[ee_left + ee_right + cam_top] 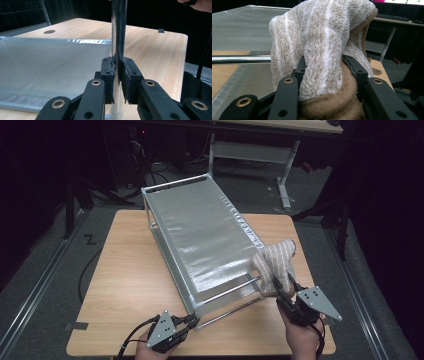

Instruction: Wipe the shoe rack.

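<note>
My right gripper [324,65] clamps a soft, light, fluffy striped sock [275,260] by its bunched cuff at the metal rack's [200,227] near right corner, while my left gripper [117,75] pinches the rack's stiff near-left upright post [119,27].

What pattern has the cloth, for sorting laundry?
Beige and white stripes on the cloth, brown inside; clearest in the right gripper view.
</note>
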Demonstrator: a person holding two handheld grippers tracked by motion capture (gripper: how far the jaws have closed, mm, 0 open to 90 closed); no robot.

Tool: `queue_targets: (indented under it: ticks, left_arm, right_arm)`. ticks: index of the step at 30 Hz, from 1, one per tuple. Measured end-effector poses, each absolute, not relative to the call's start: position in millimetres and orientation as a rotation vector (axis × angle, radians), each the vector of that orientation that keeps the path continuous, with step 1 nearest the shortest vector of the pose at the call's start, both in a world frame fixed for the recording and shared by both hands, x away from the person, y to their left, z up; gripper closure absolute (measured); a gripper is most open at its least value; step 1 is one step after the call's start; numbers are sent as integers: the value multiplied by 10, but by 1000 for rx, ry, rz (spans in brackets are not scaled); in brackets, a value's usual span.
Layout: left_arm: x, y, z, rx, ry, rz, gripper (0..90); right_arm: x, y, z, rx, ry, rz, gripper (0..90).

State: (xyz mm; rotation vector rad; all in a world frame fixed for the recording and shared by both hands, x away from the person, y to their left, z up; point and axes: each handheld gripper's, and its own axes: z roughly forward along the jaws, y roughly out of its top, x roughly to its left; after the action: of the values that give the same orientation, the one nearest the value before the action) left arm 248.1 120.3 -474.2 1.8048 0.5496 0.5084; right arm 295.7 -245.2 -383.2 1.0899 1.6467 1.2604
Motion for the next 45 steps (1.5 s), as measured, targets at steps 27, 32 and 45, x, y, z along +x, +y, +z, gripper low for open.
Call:
queue_targets:
  ticks: [27, 32, 45]
  left_arm:
    - [2571, 1084, -4753, 1780, 545, 453, 805]
    - [2591, 1047, -4751, 1780, 541, 448, 806]
    - [2495, 1157, -4756, 1774, 578, 505, 803]
  right_arm:
    - [2275, -2597, -3922, 1112, 1688, 1214, 626]
    - [2358, -2487, -4152, 1150, 1837, 1197, 628]
    - [2770, -2325, -4137, 1139, 1860, 1261, 624]
